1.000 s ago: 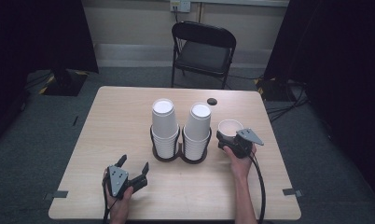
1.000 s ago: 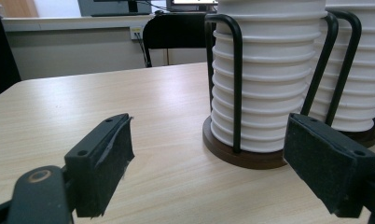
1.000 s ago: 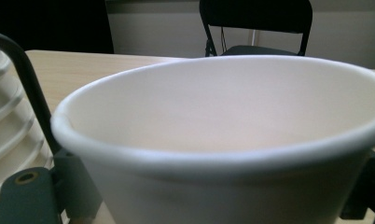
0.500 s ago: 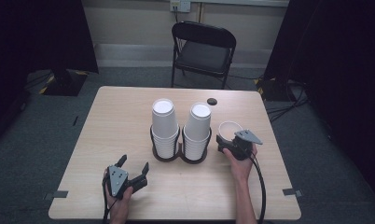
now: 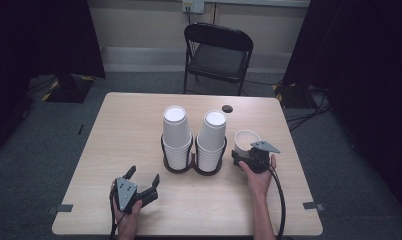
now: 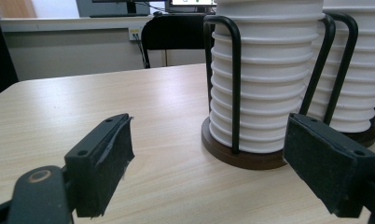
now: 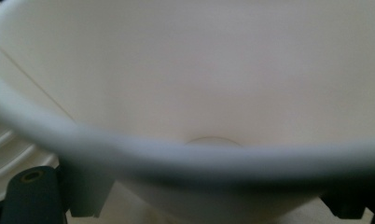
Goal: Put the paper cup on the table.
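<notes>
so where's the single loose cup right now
In the high view the loose cup stands upright on the table's right side, just right of the right cup stack, between the right gripper's jaws.

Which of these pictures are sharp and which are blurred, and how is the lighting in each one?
High view: sharp, even light on the pale wooden table, dark surroundings. Left gripper view: the stacked white paper cups in the black wire holder are crisp, soft shadow at the base. Right gripper view: the single white paper cup is very near the lens, its rim blurred, interior smoothly lit without glare.
</notes>
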Demonstrator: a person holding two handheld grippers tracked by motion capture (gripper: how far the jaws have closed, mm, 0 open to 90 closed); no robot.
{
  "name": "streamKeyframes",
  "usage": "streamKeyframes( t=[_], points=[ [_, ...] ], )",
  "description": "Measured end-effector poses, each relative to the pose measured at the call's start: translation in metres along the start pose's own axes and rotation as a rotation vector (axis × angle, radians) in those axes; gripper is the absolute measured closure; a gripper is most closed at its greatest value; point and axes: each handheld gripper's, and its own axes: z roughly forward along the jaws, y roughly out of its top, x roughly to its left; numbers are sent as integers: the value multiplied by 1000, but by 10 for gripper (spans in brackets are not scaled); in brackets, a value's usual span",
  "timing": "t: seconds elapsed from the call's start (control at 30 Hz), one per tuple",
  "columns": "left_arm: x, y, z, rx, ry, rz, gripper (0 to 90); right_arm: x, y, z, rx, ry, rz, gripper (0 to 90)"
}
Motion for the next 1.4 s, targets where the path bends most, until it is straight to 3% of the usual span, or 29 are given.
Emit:
streamKeyframes(
  t=[0.4,0.7,0.93,1.23,1.4],
  points=[
    [-1,0,0,0,1,6,157,0,-9,-10,14,13,9,136],
    [0,0,0,-1,7,-2,157,2,-14,-29,-31,7,40,133],
    [1,0,0,2,21,-29,157,10,-20,-49,-90,-21,38,143],
    [-1,1,1,21,53,-16,157,26,-28,-75,-195,-9,37,164],
    [0,1,1,31,54,-31,157,37,-33,-87,-236,13,44,163]
  ],
)
